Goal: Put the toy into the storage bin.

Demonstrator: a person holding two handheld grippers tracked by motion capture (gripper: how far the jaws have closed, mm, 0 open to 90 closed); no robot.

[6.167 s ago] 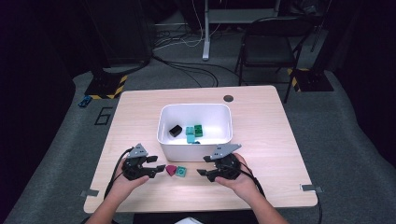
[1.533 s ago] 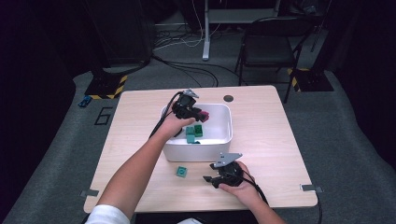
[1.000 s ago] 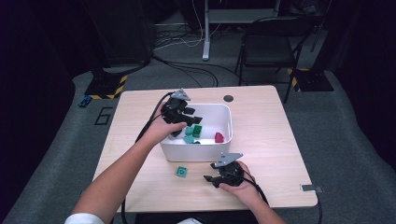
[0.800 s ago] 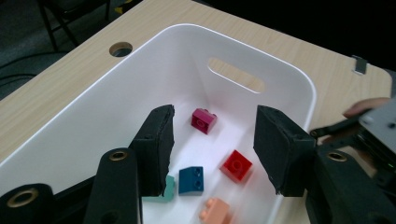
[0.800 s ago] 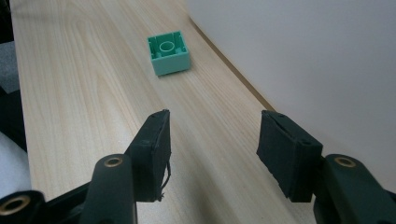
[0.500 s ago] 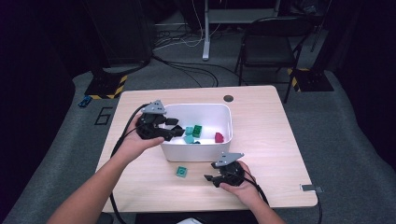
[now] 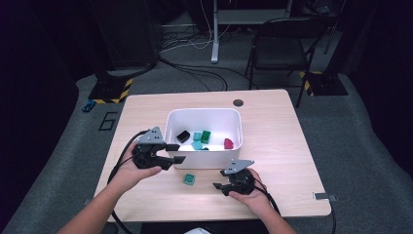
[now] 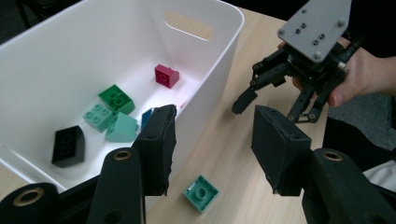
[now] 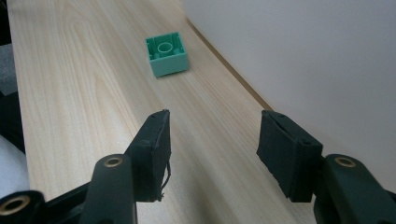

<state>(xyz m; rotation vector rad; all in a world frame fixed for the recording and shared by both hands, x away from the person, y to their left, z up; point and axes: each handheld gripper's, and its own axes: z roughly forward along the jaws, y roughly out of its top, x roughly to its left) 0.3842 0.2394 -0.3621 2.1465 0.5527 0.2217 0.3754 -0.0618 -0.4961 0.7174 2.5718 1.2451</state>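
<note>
A white bin [image 7: 234, 151] stands mid-table and holds a black brick [image 7: 183, 136], a green brick [image 7: 206, 136], teal bricks [image 7: 197, 141] and a dark red brick [image 7: 228, 143]. In the left gripper view the red brick [image 8: 166, 75] lies apart from the rest. A teal-green brick [image 7: 189, 179] lies upside down on the table before the bin. My left gripper [image 7: 176, 153] hovers open and empty at the bin's front left corner. My right gripper [image 7: 216, 186] rests open on the table, right of the loose brick [image 9: 166, 56].
The wooden table [image 7: 282, 141] has a dark round hole [image 7: 238, 103] behind the bin. A black chair [image 7: 282, 48] and cables on the floor lie beyond the far edge. Cables trail from both grippers toward the near edge.
My left gripper carried the dark red brick over the bin, let it go inside, then drew back to the bin's front left corner, empty. The right gripper has stayed put.
</note>
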